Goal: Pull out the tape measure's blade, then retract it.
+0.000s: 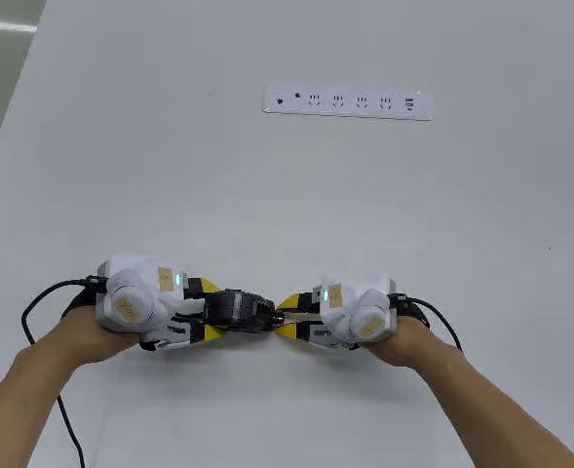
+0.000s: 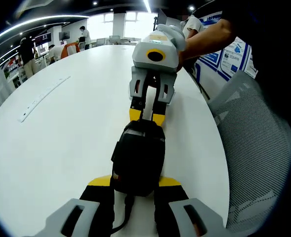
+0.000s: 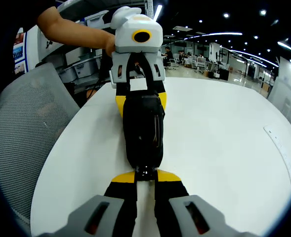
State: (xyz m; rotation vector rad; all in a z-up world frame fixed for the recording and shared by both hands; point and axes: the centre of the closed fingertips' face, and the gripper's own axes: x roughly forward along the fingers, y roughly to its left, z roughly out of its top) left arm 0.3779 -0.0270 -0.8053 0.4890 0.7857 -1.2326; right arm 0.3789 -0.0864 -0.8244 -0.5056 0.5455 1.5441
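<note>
A black tape measure (image 1: 240, 310) lies low over the white table (image 1: 267, 195), between the two grippers. My left gripper (image 1: 213, 310) is shut on its case; in the left gripper view the yellow-tipped jaws (image 2: 135, 182) clamp the case (image 2: 138, 158) from both sides. My right gripper (image 1: 285, 317) faces it from the right, jaws closed on the blade's end hook at the case mouth (image 3: 145, 173). No length of blade shows between hook and case. The right gripper view shows the case (image 3: 143, 131) with the left gripper (image 3: 141, 101) behind it.
A white power strip (image 1: 347, 101) lies flat at the far side of the table. A black cable (image 1: 43, 302) trails from the left gripper toward the near edge. A grey mesh chair (image 2: 249, 148) stands beside the table edge.
</note>
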